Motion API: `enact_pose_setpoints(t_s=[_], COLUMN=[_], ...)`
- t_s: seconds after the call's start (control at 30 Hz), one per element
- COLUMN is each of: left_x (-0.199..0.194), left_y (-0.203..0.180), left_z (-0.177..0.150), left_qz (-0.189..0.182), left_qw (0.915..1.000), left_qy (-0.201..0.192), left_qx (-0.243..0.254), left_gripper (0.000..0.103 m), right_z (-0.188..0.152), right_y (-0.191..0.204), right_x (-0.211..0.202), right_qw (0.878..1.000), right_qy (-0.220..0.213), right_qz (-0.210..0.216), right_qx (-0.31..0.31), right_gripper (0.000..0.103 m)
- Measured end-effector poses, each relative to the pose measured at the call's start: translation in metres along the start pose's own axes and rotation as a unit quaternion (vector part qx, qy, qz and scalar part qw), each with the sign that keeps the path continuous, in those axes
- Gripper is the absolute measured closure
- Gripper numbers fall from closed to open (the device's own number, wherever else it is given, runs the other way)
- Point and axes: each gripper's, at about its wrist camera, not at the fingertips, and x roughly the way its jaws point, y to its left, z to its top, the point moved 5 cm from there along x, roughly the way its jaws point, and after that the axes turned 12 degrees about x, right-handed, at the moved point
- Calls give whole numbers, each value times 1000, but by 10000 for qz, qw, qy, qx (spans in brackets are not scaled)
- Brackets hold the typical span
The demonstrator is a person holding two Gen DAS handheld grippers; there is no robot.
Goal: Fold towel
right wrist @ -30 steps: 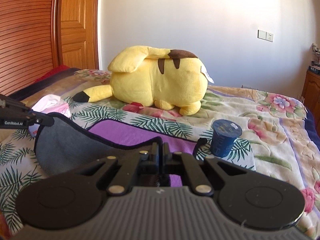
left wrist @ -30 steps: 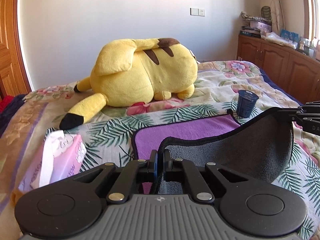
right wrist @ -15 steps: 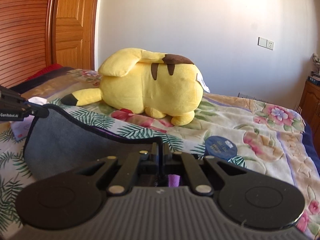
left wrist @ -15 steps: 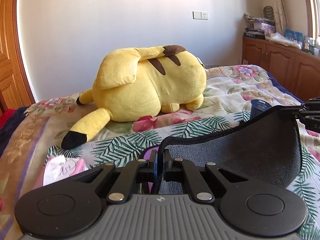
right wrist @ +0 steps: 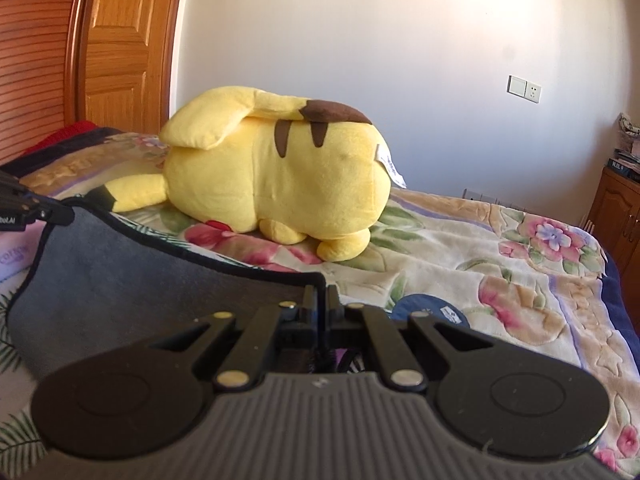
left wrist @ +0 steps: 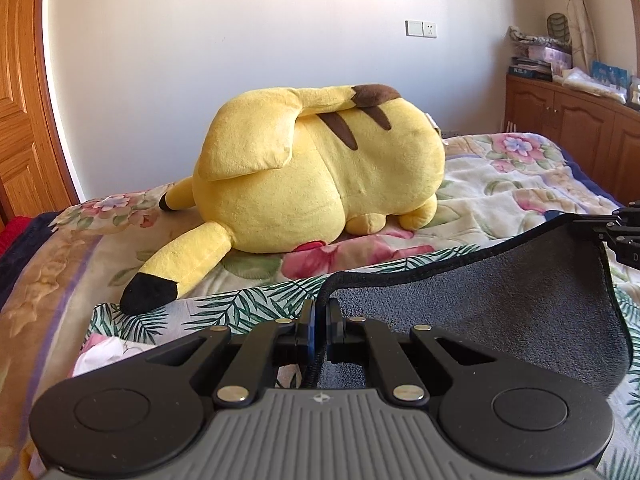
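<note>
Nearest the left wrist camera, the left gripper (left wrist: 319, 320) has its jaws pinched together on the black-bound corner of a dark grey terry towel (left wrist: 500, 308), with only the cloth's edge between the pads. The right gripper (right wrist: 320, 308) is likewise clamped tight on the other corner of the same towel (right wrist: 120, 276), so the towel hangs as a sagging sheet between the two, lifted above the floral and palm-leaf patterned bedspread (right wrist: 500, 264). Just beside the towel, under the right gripper, a round dark blue lid with a white label (right wrist: 430, 310) shows, partly hidden by the gripper's body. On the towel's other side, a white and pink tissue pack (left wrist: 104, 354) lies on the bedspread near the left gripper. Beyond the towel's upper edge, a large yellow plush toy with brown stripes and a black-tipped ear (left wrist: 320, 176) lies on the bedspread. Farthest, beyond the plush, stands a plain white wall (left wrist: 260, 40).
</note>
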Motion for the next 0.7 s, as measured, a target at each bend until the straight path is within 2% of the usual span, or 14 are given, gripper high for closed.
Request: enact_pose_setpoints(t_s=[0.17, 0.43, 0.7], left_x=[23, 64, 82], left_y=[-1, -2, -5], left_z=[0, -15, -25], left_qz=[59, 83, 97], left_qw=[10000, 9991, 9981], left_qy=[54, 413, 596], left_qx=[45, 95, 145], left_gripper=[103, 103, 103], right_z=[-7, -26, -42], right_y=[-3, -7, -9], right_x=[19, 51, 69], right_qw=[9999, 9992, 9982], right_qy=[61, 309, 533], right_qz=[-82, -215, -269], right_qx=[-84, -149, -106], right_gripper=[100, 100, 99])
